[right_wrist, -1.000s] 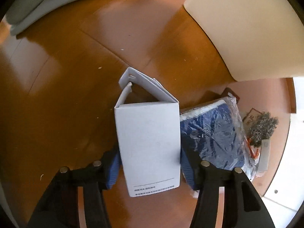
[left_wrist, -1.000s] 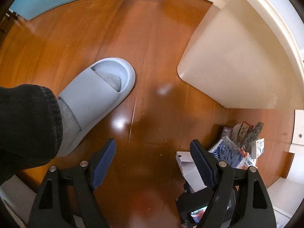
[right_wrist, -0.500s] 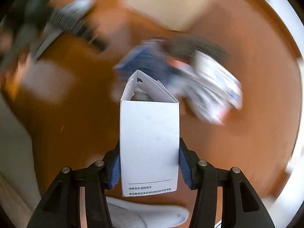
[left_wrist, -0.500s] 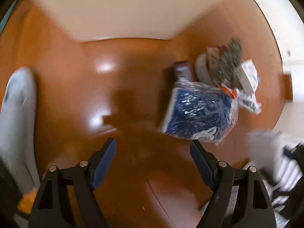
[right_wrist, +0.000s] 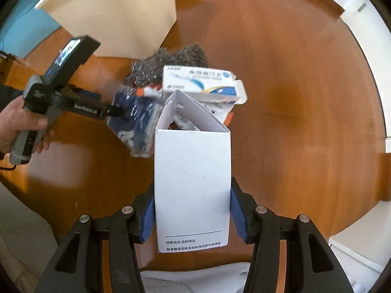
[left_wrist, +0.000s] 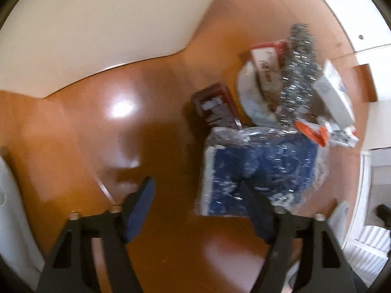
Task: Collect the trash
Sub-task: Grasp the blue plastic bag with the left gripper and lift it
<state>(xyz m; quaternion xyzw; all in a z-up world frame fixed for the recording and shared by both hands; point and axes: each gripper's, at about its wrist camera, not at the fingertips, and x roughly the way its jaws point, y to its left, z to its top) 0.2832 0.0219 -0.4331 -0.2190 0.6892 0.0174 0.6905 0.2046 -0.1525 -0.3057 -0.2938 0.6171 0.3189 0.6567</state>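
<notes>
Listing, item by item, as the scene lies on the wooden floor [right_wrist: 305, 78]:

- Right claw [right_wrist: 193, 216]: both blue pads pressed flat on the lower sides of an upright white carton [right_wrist: 193, 183], top flaps open, held well above the floor
- Left claw [left_wrist: 202, 207]: jaws closing, roughly half spread; one finger sits over the near edge of the blue plastic-wrapped packet [left_wrist: 259, 168], the other over bare floor; nothing gripped yet. In the right wrist view its tip reaches the same packet's edge, a person's hand [right_wrist: 18, 124] on the handle
- Trash heap, packed against the white skirting: the packet nearest; a dark red box [left_wrist: 215, 105] behind it, touching; a white dish [left_wrist: 251, 97] under a red-and-white box [left_wrist: 265, 66]; a steel-wool scourer [left_wrist: 297, 73] draped across; a white-and-blue carton [left_wrist: 334, 92] at the far side; an orange-capped item [left_wrist: 312, 131] on the packet's far edge

Risks, as judged:
- Crinkled slick film may slide out of the pads, since only the packet's edge lies within the jaws
- A lift could drag the orange-capped item and scourer along, scattering the heap
- The open-flapped carton may spill if tipped; contents unclear
- Left view is blurred, so exact contact cannot be told
</notes>
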